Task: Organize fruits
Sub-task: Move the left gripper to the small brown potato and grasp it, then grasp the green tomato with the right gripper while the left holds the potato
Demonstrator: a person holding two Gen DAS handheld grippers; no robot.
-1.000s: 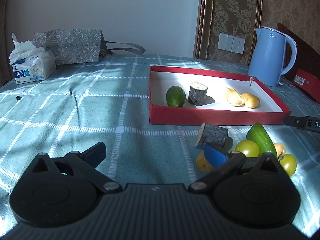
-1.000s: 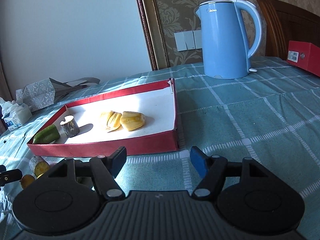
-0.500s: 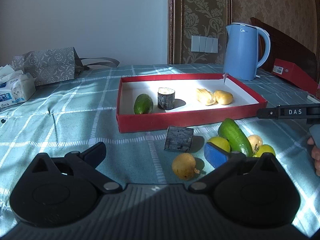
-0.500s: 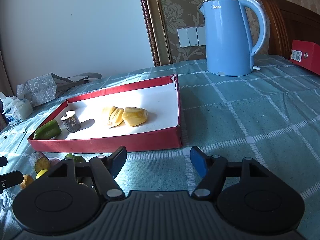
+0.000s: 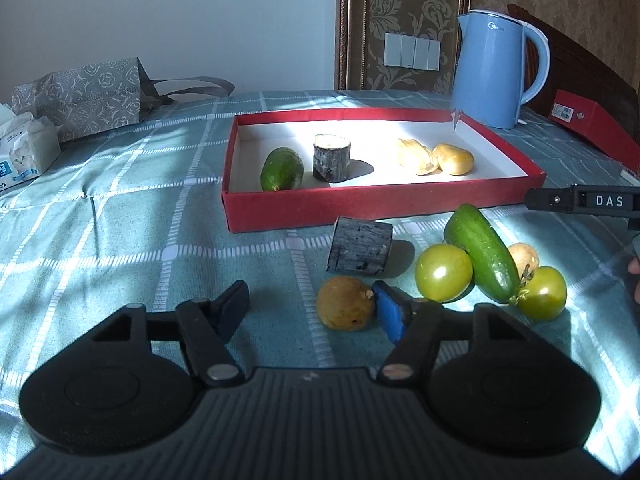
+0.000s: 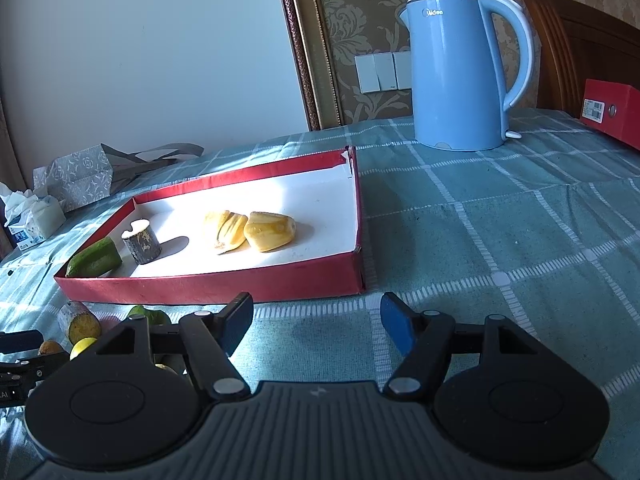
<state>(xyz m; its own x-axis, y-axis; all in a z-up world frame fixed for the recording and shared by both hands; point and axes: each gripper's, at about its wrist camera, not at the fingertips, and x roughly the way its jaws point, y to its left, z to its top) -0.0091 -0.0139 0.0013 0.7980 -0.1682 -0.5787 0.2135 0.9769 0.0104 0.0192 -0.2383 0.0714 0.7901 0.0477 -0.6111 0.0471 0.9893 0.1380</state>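
A red tray [image 5: 384,210] holds a cucumber piece [image 5: 282,168], a dark stump-like piece [image 5: 331,157] and two yellow fruit pieces [image 5: 416,156]. In front of the tray lie a dark cylinder [image 5: 360,245], two green tomatoes [image 5: 443,272], a cucumber [image 5: 482,252] and a round brown fruit [image 5: 346,303]. My left gripper [image 5: 312,312] is low over the cloth with its jaws closing. The brown fruit sits between them by the right blue pad [image 5: 390,314], and the left finger is still apart from it. My right gripper [image 6: 316,320] hangs open and empty before the tray [image 6: 220,288].
A blue kettle [image 6: 460,72] stands behind the tray's right corner, with a red box [image 6: 612,112] further right. A grey paper bag [image 5: 88,96] and a tissue pack [image 5: 24,152] sit at the far left. The checked teal cloth [image 5: 140,220] covers the table.
The left gripper has swung toward the loose fruits and its jaws have narrowed; the brown fruit now lies between them. The right gripper has kept still and open.
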